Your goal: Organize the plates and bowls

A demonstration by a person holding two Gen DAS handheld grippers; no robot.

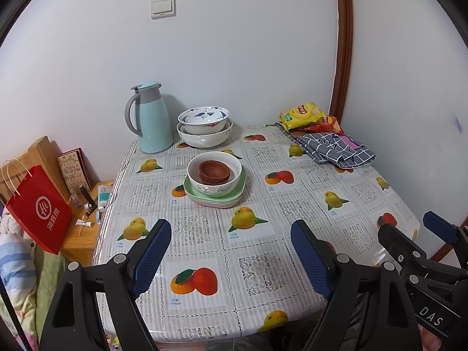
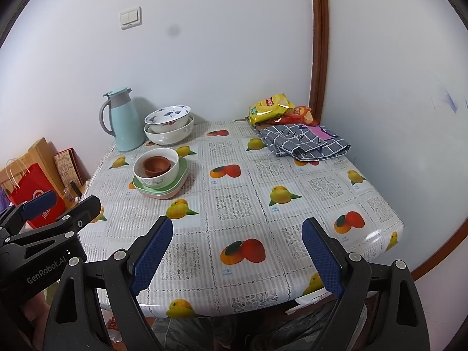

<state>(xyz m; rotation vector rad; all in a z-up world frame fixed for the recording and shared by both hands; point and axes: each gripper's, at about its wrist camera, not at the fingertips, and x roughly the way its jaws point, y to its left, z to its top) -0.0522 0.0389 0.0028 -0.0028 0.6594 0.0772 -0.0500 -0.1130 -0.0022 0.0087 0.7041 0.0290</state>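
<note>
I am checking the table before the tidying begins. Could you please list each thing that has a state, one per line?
Left gripper: open, empty.
Right gripper: open, empty.
Thermos jug: upright, lid on.
Blue-patterned bowl: nested in white bowl.
Brown bowls: stacked inside floral bowl.
Green plate: under floral bowl, on pink plate.
Snack bags: piled in the corner.
Checked cloth: folded.

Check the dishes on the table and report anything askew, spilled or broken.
Only the blue-patterned white bowl looks off: it sits tilted inside the larger white bowl by the pale blue jug. Nothing is spilled or visibly broken.
</note>
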